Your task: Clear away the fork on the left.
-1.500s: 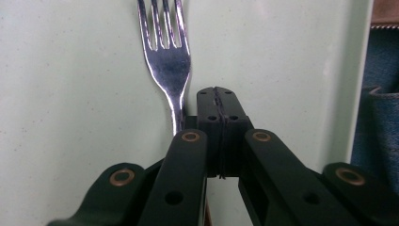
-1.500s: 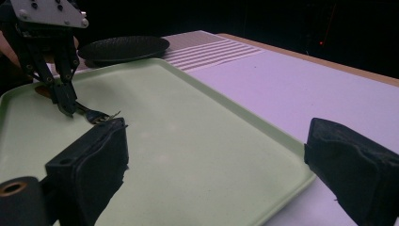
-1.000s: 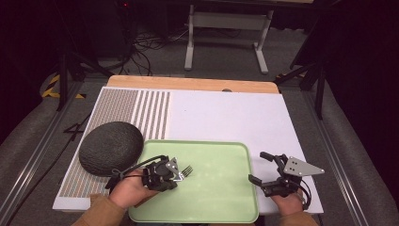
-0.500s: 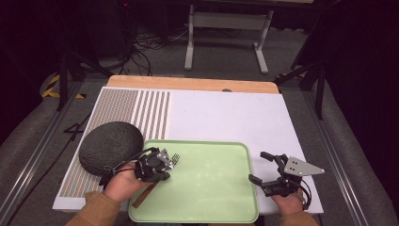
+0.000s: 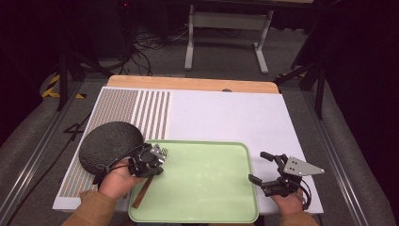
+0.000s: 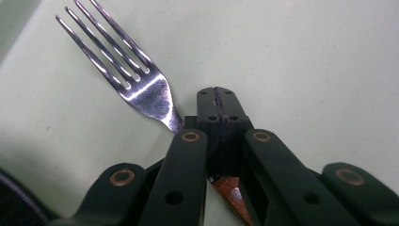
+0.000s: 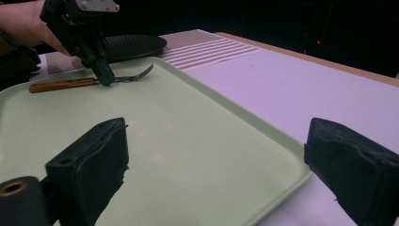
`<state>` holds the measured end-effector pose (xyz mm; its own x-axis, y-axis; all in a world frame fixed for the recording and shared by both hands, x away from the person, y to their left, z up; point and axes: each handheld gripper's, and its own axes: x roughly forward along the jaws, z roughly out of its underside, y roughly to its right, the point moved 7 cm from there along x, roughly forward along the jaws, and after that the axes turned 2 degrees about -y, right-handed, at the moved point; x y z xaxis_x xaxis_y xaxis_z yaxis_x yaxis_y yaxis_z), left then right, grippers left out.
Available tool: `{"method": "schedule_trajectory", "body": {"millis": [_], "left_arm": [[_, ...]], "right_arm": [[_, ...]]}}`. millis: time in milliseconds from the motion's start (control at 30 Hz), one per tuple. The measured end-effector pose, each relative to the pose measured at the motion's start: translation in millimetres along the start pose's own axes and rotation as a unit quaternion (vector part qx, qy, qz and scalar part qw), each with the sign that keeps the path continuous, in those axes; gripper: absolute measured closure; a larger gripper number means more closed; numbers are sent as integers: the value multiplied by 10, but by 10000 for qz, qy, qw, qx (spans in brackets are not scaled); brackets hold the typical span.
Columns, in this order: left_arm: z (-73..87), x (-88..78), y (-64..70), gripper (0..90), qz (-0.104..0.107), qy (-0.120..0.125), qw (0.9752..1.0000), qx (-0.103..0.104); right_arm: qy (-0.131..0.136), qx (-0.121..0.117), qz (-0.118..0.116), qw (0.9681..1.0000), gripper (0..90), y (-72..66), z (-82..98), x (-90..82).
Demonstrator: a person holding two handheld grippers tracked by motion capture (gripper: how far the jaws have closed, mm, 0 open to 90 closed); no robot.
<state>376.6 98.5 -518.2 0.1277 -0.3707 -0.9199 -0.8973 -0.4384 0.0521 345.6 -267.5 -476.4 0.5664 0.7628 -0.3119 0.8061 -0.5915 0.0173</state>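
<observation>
Left gripper (image 5: pixel 149 162) is pinching fork (image 6: pixel 136 84) at neck over near-left corner of green tray (image 5: pixel 211 188), beside dark plate (image 5: pixel 108 143), while right gripper (image 5: pixel 268 172) is hovering at tray's right edge, jaws spread wide.

Fork (image 5: pixel 149 175) on tray (image 5: pixel 207 188), beside plate (image 5: pixel 110 143)

High view overhead, looking forward; gripper views close, low; all share tray (image 5: pixel 202 179).

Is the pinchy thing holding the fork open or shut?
Shut. The left gripper has its jaws pressed together on the fork at its neck, over the green tray.
</observation>
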Motion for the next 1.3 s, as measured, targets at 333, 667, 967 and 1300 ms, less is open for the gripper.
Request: {"method": "schedule_trajectory", "body": {"millis": [333,667,967,1300], "left_arm": [[89,-49,-121,900,-121,65,9997,-223],[169,-76,-202,900,-195,103,9989,-421],[201,-99,-218,899,-238,132,9985,-481],[151,-282,-127,691,-203,653,9968,-409]], "right_arm": [[-3,-3,3,10000,73,7,0,15],[-9,13,-20,10000,73,11,-4,40],[13,-4,-64,10000,73,17,-17,66],[56,3,-48,10000,73,40,-43,73]]}}
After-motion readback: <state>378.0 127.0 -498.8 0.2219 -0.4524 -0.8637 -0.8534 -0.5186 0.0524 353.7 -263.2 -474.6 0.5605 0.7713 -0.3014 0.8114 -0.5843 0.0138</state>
